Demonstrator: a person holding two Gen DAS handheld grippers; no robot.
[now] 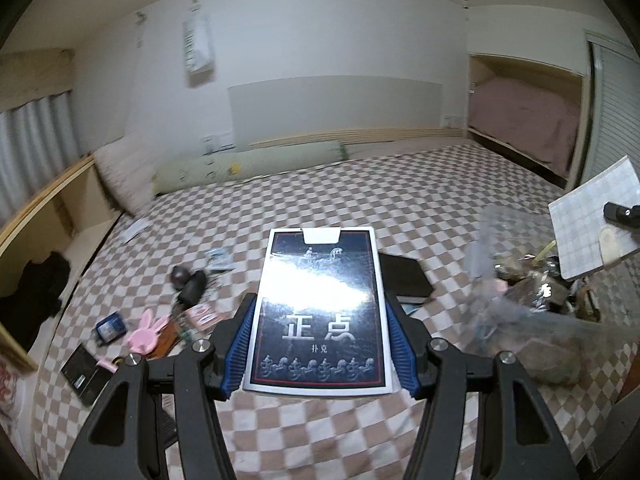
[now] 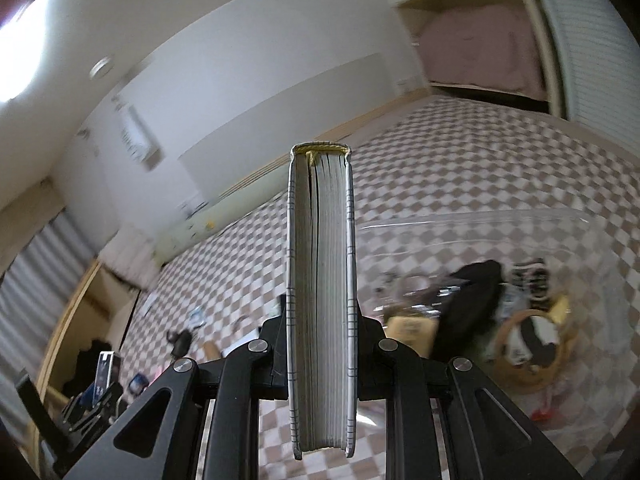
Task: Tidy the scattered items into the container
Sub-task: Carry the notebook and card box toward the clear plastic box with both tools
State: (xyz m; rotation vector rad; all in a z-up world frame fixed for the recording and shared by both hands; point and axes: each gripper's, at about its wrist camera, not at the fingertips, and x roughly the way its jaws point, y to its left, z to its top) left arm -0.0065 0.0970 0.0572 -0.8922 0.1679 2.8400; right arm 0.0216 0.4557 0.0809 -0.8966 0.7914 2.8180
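My left gripper (image 1: 320,344) is shut on a dark blue playing-card box (image 1: 318,308) and holds it flat above the checkered bed. My right gripper (image 2: 320,344) is shut on a grid-patterned white notebook (image 2: 321,300), held on edge with its page block facing the camera. The notebook also shows at the right of the left wrist view (image 1: 592,232). A clear plastic container (image 2: 500,288) full of mixed items sits on the bed to the right, just below the notebook; it also shows in the left wrist view (image 1: 528,300).
Scattered on the bed at the left: a pink bunny item (image 1: 146,332), a blue pack (image 1: 109,326), a black object (image 1: 192,286), a black book (image 1: 404,278) and small cards. Pillows (image 1: 240,168) lie at the headboard. A wooden shelf (image 1: 48,216) borders the left.
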